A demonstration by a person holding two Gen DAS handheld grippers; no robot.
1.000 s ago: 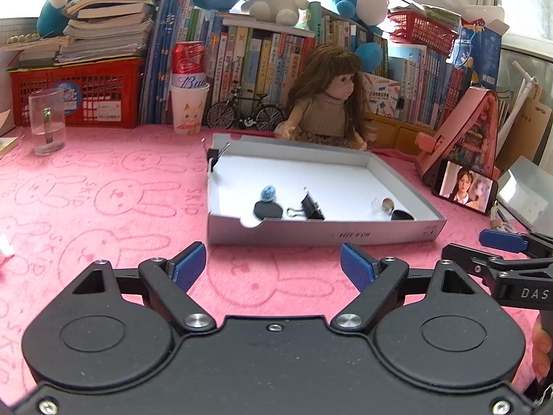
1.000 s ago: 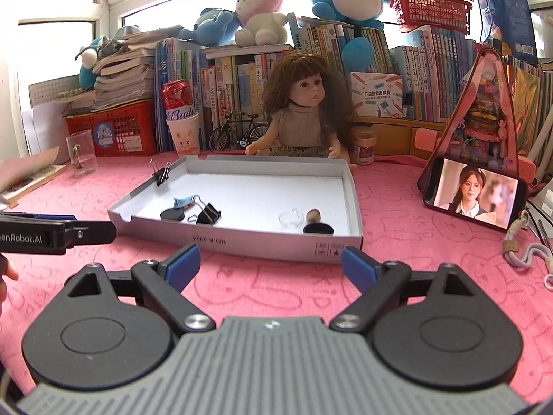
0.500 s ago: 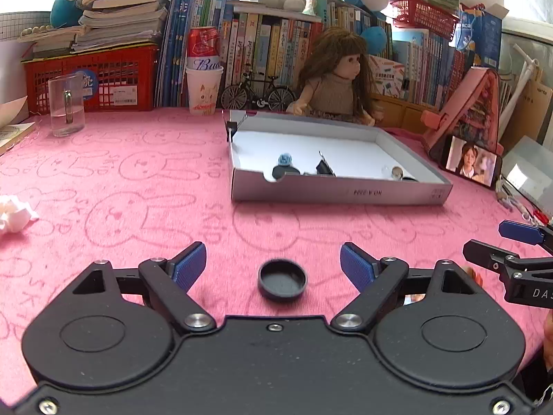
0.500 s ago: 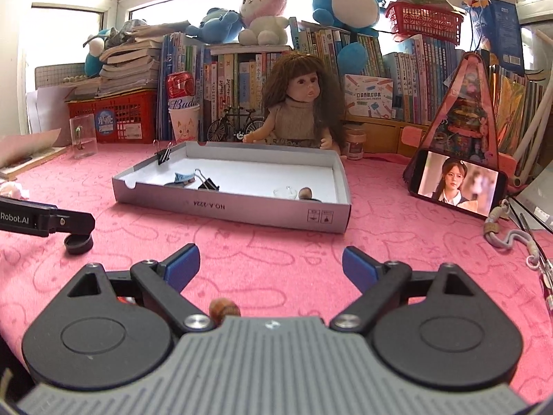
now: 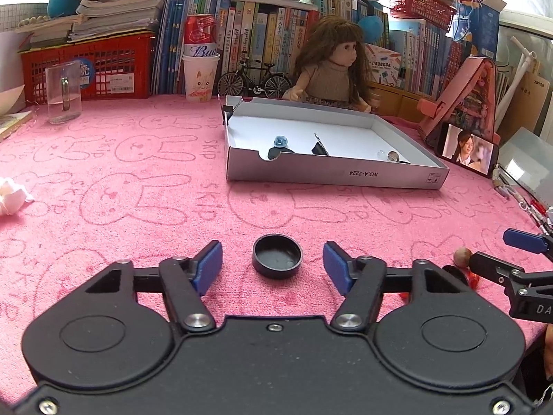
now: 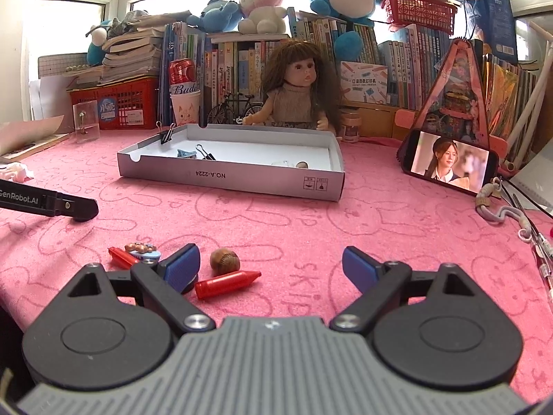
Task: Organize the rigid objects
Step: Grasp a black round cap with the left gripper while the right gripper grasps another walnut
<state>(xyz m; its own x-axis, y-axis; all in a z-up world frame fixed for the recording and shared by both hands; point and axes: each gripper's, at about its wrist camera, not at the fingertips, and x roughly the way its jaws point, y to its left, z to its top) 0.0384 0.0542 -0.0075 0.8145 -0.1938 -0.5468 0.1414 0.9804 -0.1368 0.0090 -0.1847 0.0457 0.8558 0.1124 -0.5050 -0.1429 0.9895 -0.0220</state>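
Note:
A shallow white cardboard box [image 5: 331, 173] lies on the pink cloth and holds binder clips and several small items; it also shows in the right wrist view [image 6: 228, 174]. A black round cap [image 5: 277, 256] lies between the fingers of my open left gripper [image 5: 273, 263], untouched. My right gripper [image 6: 271, 264] is open and empty. A brown nut [image 6: 224, 261] and a red crayon [image 6: 226, 284] lie just right of its left finger. A second red crayon [image 6: 122, 257] and a small figurine [image 6: 142, 249] lie further left.
A doll [image 5: 331, 69], a toy bicycle [image 5: 254, 81], a paper cup with a can [image 5: 200, 76], books and a red basket [image 5: 90, 65] line the back. A glass [image 5: 64, 95] stands at the left, crumpled paper [image 5: 10, 195] nearer. A phone [image 6: 449, 162] and cords [image 6: 501, 211] lie at the right.
Both grippers have pulled back from the box toward the near edge and lowered. The black cap now sits between the left fingers; the nut and crayons have come into the right view.

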